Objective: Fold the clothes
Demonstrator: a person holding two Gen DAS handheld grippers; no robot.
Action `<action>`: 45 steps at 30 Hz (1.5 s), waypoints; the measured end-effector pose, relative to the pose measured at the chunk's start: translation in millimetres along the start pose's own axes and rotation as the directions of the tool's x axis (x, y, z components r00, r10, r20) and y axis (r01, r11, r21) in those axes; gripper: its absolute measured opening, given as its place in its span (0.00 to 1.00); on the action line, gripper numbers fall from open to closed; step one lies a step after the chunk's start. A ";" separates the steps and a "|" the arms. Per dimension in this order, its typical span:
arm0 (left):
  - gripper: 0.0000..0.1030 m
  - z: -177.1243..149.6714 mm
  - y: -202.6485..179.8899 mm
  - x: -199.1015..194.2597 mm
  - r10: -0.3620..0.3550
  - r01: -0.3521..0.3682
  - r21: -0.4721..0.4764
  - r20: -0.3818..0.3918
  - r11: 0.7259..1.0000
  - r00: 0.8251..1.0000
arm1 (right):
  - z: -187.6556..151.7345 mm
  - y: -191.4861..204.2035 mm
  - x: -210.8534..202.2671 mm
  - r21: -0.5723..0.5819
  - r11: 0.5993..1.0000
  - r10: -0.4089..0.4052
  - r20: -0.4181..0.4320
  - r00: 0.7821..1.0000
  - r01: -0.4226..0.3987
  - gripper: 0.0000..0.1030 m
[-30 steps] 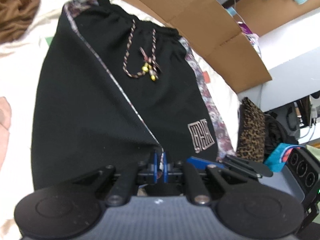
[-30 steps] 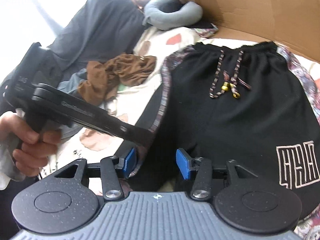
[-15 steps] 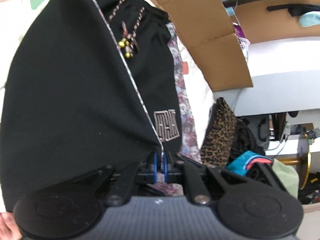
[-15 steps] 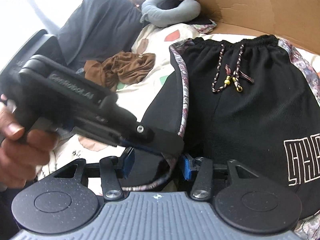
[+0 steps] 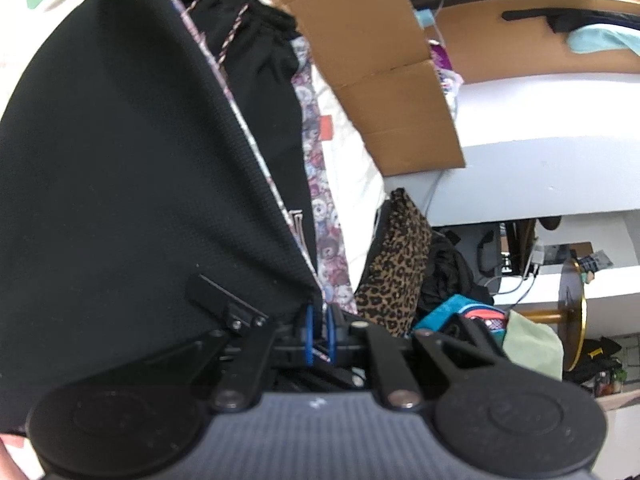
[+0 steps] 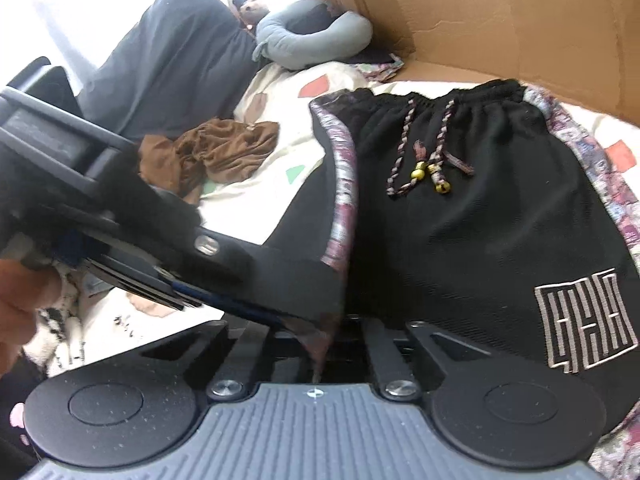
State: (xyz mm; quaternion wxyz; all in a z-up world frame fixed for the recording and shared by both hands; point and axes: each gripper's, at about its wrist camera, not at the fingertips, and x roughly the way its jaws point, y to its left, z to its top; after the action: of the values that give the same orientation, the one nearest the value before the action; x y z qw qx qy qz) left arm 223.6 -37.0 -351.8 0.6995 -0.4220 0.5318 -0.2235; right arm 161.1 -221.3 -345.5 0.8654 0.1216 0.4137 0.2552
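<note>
- At lower centre of both wrist views, the left gripper (image 5: 320, 334) and right gripper (image 6: 320, 354), whose jaws have just closed, each pinch the hem.
- Black mesh shorts with floral side trim (image 6: 460, 220) lie on the patterned bedsheet (image 6: 256, 196); one leg is lifted, fold barely begun, the rest remaining.

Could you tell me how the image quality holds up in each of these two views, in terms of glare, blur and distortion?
Left wrist view: fisheye bends the cardboard edges, the white wall behind is blown out, and the black shorts keep little detail. Right wrist view: the window corner at upper left is overexposed, the left gripper crossing the frame is blurred, while the drawstring and the logo stay fairly sharp.
</note>
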 end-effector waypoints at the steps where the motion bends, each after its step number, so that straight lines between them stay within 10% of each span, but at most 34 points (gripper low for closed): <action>1: 0.09 0.8 -0.5 -2.4 -0.005 0.005 0.005 0.008 1.000 1.000 | 0.0 -1.8 -1.3 0.000 1.000 -0.009 0.005 1.000 0.009 0.02; 9: 0.23 3.3 2.8 -14.5 0.133 -0.139 0.068 0.084 0.988 0.988 | 5.0 -24.7 -22.7 0.050 0.998 -0.046 0.023 0.999 0.045 0.02; 23: 0.39 -1.3 37.5 -0.1 0.408 -0.411 0.087 0.048 0.907 0.912 | -6.0 -73.5 -81.2 0.175 0.974 -0.149 0.030 0.988 0.141 0.02; 45: 0.43 -35.4 69.0 5.9 0.445 -0.431 0.119 -0.148 0.894 0.883 | -36.6 -147.2 -125.0 0.363 0.884 -0.307 -0.023 0.951 0.294 0.02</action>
State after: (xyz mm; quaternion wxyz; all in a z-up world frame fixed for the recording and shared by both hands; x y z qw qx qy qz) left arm 183.2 -16.5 -415.0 0.7003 -0.2407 0.6618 -0.1169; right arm 116.9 -412.9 -348.9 0.8643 0.2180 0.4520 0.0350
